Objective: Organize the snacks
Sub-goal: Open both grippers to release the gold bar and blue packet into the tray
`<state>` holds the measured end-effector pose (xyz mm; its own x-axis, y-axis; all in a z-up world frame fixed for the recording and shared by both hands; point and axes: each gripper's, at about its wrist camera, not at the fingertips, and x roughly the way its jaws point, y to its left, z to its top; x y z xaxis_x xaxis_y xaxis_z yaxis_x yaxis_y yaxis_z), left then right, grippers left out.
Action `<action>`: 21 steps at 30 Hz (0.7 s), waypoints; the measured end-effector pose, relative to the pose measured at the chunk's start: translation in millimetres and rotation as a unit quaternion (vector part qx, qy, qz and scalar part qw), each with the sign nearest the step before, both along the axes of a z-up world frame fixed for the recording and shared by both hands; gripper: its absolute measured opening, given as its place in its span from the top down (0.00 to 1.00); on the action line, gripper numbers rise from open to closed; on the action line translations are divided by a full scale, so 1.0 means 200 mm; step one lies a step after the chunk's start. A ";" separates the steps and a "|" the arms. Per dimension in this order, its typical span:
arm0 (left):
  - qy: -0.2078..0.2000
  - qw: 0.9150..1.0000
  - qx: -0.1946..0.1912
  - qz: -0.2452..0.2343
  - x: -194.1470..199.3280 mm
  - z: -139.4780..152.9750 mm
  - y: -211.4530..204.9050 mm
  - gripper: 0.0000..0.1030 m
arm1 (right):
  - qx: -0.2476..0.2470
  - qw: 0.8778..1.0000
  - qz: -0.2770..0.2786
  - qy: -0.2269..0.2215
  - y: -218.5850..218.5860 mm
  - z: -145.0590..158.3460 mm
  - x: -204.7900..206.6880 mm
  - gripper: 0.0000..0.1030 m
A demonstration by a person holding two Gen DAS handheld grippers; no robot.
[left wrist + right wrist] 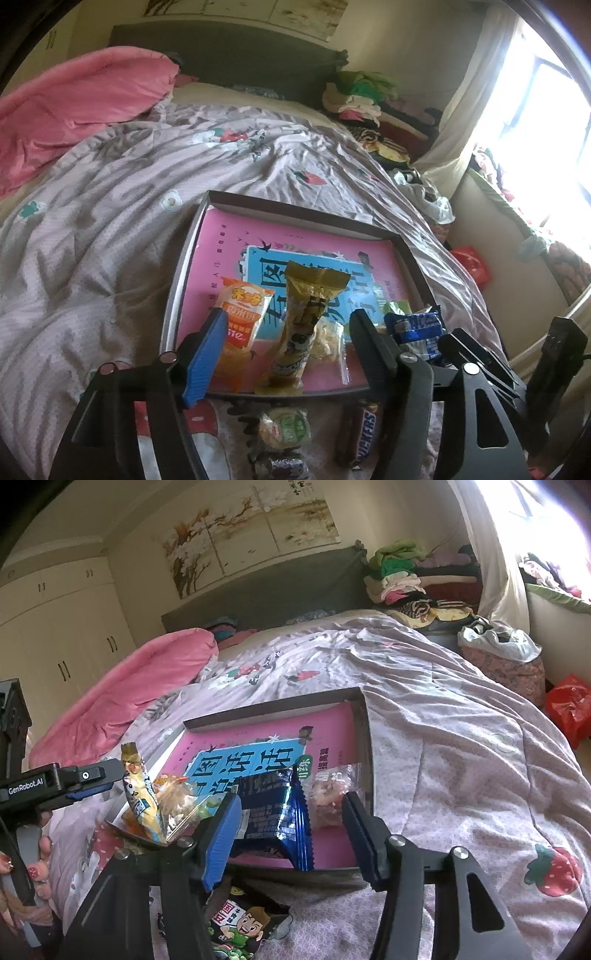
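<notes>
Tongs on both sides stand wide apart, gripping nothing: the left gripper point(288, 354) hovers over a yellow snack pack point(301, 328) and an orange rice-cracker pack point(240, 325), the right gripper point(290, 830) over a blue foil packet point(277, 812). All three lie in a shallow pink-lined box point(195, 229) on the floral quilt point(92, 221). Just outside its near edge lies a Snickers bar point(360, 432).

"SNICKERS" runs along a brown bar point(360, 434) lying near on the bed. "GenRobot.AI" is printed on the left claw point(26, 785), at far left.
</notes>
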<state>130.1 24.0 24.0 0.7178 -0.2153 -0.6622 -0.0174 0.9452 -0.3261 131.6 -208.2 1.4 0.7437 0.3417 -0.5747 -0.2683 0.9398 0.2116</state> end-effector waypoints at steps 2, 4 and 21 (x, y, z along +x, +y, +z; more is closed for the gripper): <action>0.001 1.000 0.000 0.000 0.00 0.00 0.00 0.29 | 0.001 1.000 0.000 0.001 0.00 0.00 0.00 0.43; -0.001 1.000 0.003 0.000 0.00 0.00 0.00 0.28 | 0.001 1.000 0.001 0.002 0.00 0.00 0.00 0.42; 0.002 1.000 -0.003 0.007 -0.06 0.04 0.04 0.25 | 0.002 1.000 -0.003 -0.005 -0.01 0.02 -0.03 0.37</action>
<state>117.2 31.1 31.3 0.7186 -0.2085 -0.6634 -0.0319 0.9431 -0.3310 125.0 -209.7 6.2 0.7514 0.3397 -0.5657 -0.2651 0.9405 0.2126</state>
